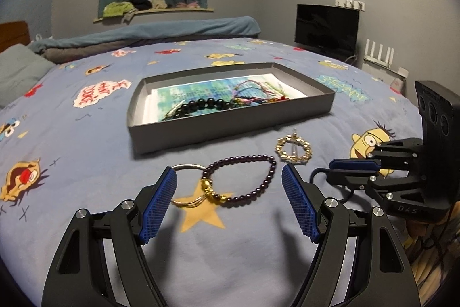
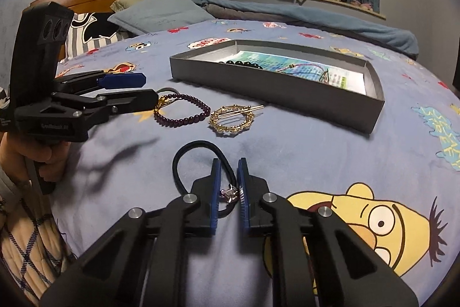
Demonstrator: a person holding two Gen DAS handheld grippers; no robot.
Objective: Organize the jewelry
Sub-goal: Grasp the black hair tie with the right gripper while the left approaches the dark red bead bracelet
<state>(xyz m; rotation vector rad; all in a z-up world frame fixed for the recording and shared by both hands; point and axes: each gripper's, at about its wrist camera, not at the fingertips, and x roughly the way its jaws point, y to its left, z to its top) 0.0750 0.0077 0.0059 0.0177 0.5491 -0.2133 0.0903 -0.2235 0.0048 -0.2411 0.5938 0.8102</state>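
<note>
Right gripper (image 2: 229, 166) clamps black hair tie (image 2: 184, 160) near grey tray (image 2: 276, 89); left gripper (image 1: 229, 176) wide over purple bead bracelet (image 1: 256, 177)

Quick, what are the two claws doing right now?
Left gripper: open, holding nothing, above the purple bead bracelet.
Right gripper: shut on the black hair tie.

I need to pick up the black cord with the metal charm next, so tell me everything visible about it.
The black cord is a thin, smooth, rubbery-looking loop lying flat on the blue cartoon bedspread, nearer the camera than the gold ring brooch. A small silver metal charm sits on it between the jaws of the right gripper, which stand nearly closed around that part; whether they actually pinch it is unclear.
</note>
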